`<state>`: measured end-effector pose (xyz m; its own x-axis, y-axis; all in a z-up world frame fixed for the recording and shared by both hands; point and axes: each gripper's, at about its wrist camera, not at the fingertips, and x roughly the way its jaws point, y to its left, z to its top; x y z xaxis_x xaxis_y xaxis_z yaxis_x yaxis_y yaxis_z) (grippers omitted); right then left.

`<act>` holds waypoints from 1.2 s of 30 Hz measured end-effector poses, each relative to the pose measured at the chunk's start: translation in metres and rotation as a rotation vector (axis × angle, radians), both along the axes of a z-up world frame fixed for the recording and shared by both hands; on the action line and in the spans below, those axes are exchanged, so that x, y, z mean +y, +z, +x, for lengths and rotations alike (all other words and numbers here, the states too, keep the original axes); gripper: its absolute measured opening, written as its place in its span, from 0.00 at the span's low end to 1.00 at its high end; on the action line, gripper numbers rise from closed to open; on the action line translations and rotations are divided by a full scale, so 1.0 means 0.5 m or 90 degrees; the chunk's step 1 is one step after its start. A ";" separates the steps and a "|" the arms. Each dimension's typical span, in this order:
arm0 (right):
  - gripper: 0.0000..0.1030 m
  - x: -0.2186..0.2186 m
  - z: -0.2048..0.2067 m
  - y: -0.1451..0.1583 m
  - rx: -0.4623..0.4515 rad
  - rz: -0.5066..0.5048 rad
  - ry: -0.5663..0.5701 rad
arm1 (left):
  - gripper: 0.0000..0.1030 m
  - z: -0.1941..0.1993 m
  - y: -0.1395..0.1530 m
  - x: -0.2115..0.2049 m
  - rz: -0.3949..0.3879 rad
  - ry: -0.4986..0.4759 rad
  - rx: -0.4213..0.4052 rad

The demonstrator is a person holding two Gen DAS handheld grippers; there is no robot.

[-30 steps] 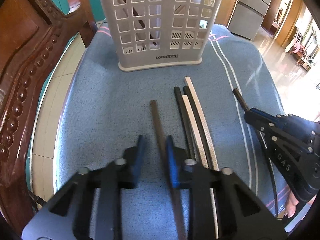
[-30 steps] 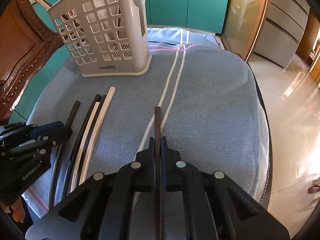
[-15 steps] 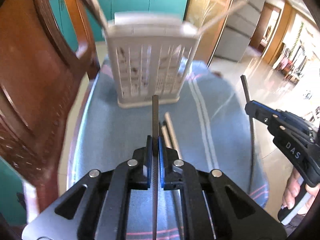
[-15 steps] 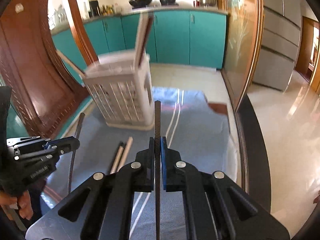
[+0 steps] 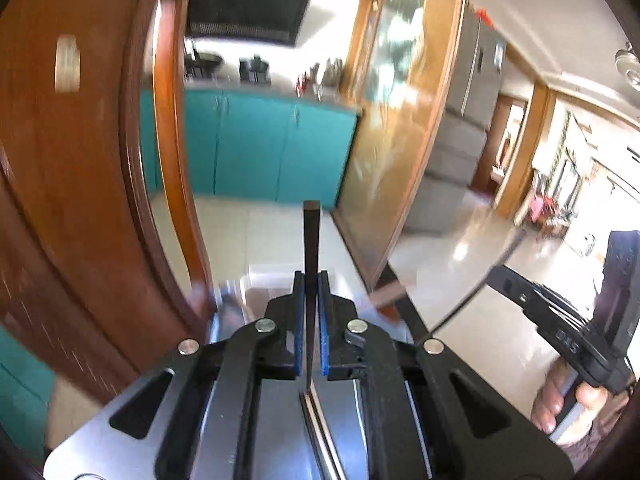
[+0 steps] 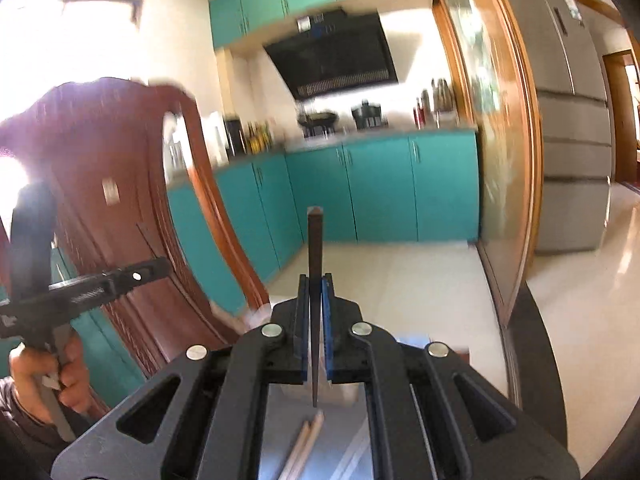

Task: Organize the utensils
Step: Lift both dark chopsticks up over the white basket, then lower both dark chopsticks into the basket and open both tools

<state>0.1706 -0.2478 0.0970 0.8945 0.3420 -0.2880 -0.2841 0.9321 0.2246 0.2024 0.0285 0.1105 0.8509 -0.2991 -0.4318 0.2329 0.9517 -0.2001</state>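
My left gripper (image 5: 311, 280) is shut on a dark chopstick (image 5: 311, 240) that stands up between its blue pads, lifted high and pointing at the kitchen. My right gripper (image 6: 316, 284) is shut on another dark chopstick (image 6: 315, 248), also raised. The right gripper shows at the right of the left wrist view (image 5: 560, 320), and the left gripper at the left of the right wrist view (image 6: 80, 288). Light chopsticks (image 6: 304, 444) lie on the cloth below the right gripper. The top of the white utensil basket (image 5: 272, 284) is a blur just behind the left fingers.
A carved wooden chair back (image 5: 80, 200) rises close on the left; it also shows in the right wrist view (image 6: 120, 200). Teal kitchen cabinets (image 6: 380, 188) and a grey fridge (image 6: 572, 120) stand beyond. A wooden door frame (image 5: 400, 160) stands at the right.
Both grippers have lifted and tilted upward with their chopsticks, so the table and basket have dropped almost out of view. A second ago the left gripper was open around its chopstick.
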 end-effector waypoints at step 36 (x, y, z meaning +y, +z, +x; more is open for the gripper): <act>0.37 0.109 0.074 -0.120 0.007 -0.078 -0.040 | 0.13 0.080 -0.150 -0.045 0.073 0.099 -0.015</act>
<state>0.2077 -0.1931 0.0372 0.9096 0.2473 -0.3339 -0.2228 0.9686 0.1106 0.2423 0.0058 0.0356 0.8934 -0.1127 -0.4349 0.0839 0.9928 -0.0850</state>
